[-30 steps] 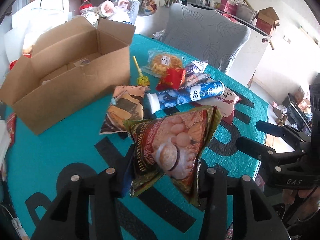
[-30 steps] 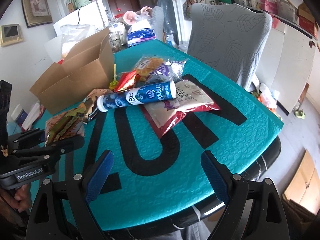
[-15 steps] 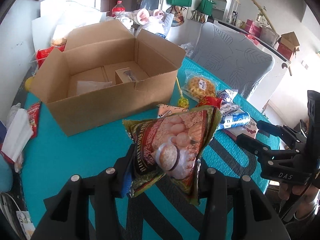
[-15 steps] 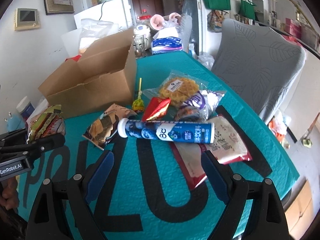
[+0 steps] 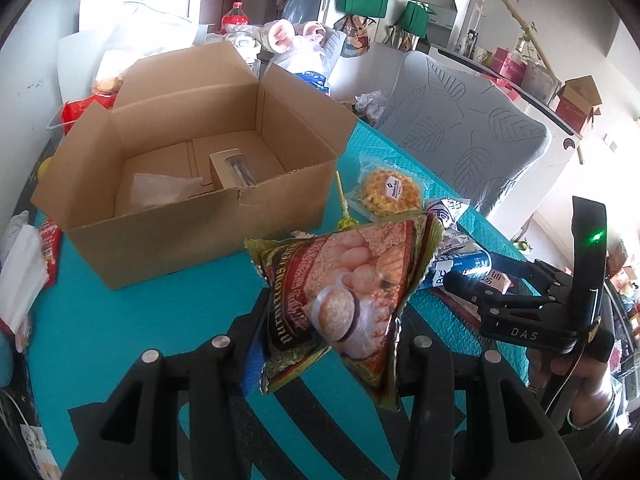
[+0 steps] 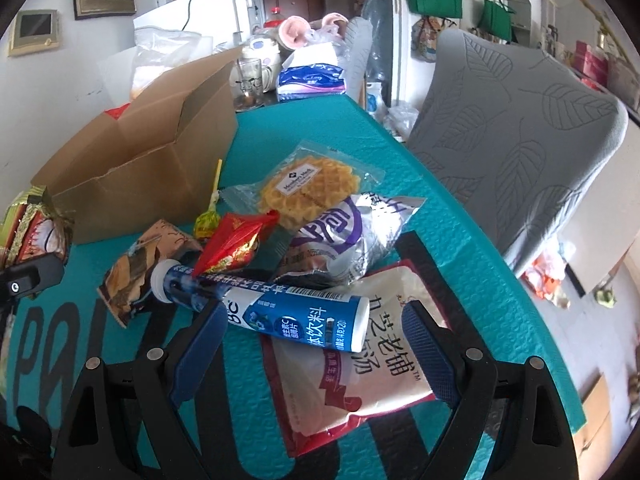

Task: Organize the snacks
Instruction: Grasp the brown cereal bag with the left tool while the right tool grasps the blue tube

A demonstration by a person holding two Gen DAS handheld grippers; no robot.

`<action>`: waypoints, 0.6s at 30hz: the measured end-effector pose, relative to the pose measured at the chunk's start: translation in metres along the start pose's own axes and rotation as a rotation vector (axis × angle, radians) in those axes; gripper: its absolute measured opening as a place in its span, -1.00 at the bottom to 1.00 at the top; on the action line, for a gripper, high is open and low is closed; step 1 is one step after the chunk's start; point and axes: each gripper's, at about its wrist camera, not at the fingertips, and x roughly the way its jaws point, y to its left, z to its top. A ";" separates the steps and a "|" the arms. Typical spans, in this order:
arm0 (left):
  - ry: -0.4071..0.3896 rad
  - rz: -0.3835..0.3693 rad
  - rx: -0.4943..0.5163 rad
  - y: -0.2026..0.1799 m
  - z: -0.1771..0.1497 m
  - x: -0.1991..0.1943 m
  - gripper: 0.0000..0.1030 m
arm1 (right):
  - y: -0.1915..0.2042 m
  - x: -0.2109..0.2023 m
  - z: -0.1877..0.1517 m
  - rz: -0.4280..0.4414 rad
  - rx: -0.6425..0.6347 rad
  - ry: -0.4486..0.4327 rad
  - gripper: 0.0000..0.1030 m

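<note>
An open cardboard box (image 5: 192, 184) sits on a teal mat (image 5: 132, 320) covering the table, its flaps folded outward. Inside lie a small tan carton (image 5: 230, 168) and a pale sheet of paper or plastic (image 5: 160, 192); the rest of the floor is bare cardboard. To the right of the box, loose snacks are heaped on the mat: a clear-wrapped waffle (image 6: 308, 188), a yellow-stick lollipop (image 6: 209, 220) just beside the box wall, a small red foil pack (image 6: 236, 244), a brown packet (image 6: 140, 268), a silver and purple pouch (image 6: 340, 236), a blue tube (image 6: 280, 312) lying on its side, and under it a flat pink-and-white pouch (image 6: 360, 384). The left gripper (image 5: 324, 344) is closed on a green and orange snack bag (image 5: 344, 296), pinching its lower part and holding it up off the mat, in front of the box and not over its opening. The right gripper (image 6: 316, 352) tilts down over the heap with its blue-padded fingers (image 6: 424, 356) spread wide and holding nothing; the blue tube lies between them, apart from both. A person's hand (image 5: 576, 368) grips the handle of the right gripper at the right edge of the left view.
</note>
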 end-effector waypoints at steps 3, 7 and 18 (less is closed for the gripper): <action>0.008 0.001 -0.008 0.002 -0.001 0.000 -0.10 | 0.004 -0.005 -0.005 0.070 -0.006 -0.003 0.74; 0.012 0.016 -0.027 0.011 -0.007 -0.004 -0.10 | 0.020 -0.018 -0.014 0.103 -0.042 -0.021 0.74; 0.022 0.069 -0.074 0.046 -0.037 -0.025 -0.10 | 0.061 -0.030 -0.048 0.207 -0.050 0.050 0.74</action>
